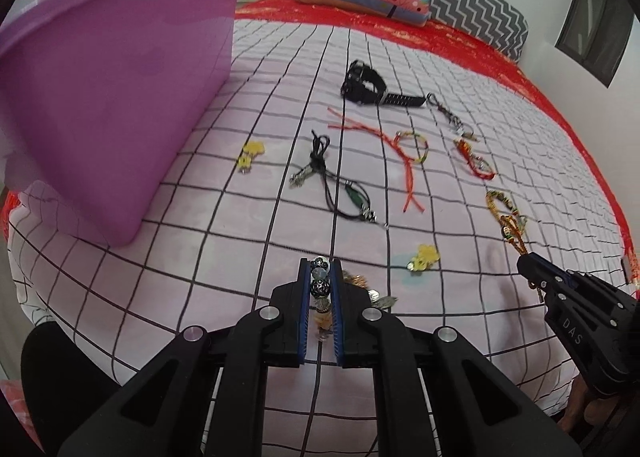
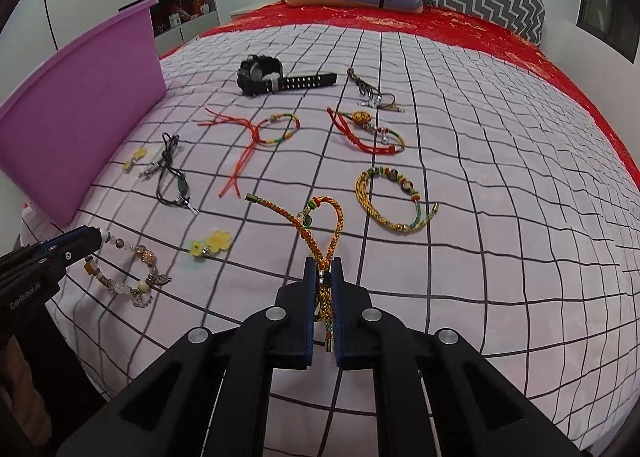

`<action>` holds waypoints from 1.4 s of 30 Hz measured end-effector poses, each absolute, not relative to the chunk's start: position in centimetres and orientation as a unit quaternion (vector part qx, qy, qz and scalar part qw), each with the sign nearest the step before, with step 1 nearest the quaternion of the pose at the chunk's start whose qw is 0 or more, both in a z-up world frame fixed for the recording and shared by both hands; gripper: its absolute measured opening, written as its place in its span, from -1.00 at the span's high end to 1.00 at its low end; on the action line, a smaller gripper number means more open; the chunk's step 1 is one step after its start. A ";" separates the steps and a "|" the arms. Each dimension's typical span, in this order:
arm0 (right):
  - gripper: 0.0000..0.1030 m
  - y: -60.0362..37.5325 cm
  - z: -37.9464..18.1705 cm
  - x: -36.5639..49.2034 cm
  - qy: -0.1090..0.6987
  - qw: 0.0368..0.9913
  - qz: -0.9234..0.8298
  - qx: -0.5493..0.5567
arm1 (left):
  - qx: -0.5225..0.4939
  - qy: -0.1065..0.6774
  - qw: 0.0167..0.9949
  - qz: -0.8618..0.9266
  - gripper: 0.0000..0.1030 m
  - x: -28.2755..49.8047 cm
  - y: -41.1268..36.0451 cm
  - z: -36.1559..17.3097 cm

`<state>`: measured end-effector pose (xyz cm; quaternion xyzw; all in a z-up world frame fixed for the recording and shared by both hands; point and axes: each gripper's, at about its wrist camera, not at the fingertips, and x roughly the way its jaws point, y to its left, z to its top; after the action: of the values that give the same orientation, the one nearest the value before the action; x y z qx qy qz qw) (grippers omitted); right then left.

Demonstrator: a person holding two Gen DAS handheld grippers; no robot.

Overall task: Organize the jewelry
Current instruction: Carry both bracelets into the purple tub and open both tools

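The left gripper is clamped on a chunky beaded bracelet of glass, metal filigree and amber-coloured beads; in the right wrist view its loop hangs from the pads and trails onto the bed's soft pink quilt with a black grid pattern. The right gripper is closed on a braided orange, yellow and green cord bracelet with small metal end caps, whose stiff loop stands out ahead of the fingertips.

Beyond the right gripper and slightly to its right lies a similar woven yellow bracelet with round beads. Farther ahead are a red knotted string bracelet and a black rubber-strapped watch. Ahead and left of the left gripper stands a smooth purple plastic bin. Just to that gripper's right lies a glossy yellow flower-shaped clip; a black cord necklace with a green pendant lies ahead.
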<state>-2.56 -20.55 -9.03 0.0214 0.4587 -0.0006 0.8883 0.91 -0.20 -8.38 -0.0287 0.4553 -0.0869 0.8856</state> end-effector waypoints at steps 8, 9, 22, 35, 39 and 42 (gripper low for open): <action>0.86 -19.4 -5.6 -3.0 0.437 0.899 0.010 0.026 | -0.025 0.433 0.896 -0.090 0.81 1.0 0.5 -4.5; 0.86 -19.2 -5.3 -3.0 0.434 0.900 0.012 0.028 | -0.025 0.430 0.898 -0.091 0.81 1.0 0.7 -4.1; 0.86 -15.3 1.7 -1.6 0.386 0.920 0.058 0.034 | -0.043 0.358 0.927 -0.106 0.81 1.6 3.4 5.1; 0.86 -7.5 8.5 2.6 0.331 0.933 0.141 0.030 | -0.034 0.305 0.951 -0.043 0.81 3.8 10.3 11.8; 0.86 -4.4 9.8 4.3 0.324 0.930 0.169 0.031 | -0.031 0.310 0.950 -0.016 0.81 4.8 13.4 12.3; 0.86 -2.1 10.5 5.8 0.322 0.928 0.187 0.028 | -0.028 0.311 0.950 0.001 0.81 5.7 15.4 12.6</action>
<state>5.78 -2.11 10.51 0.0279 0.3217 0.1865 0.9279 5.66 15.37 12.58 -0.0284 0.3106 0.0011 0.9501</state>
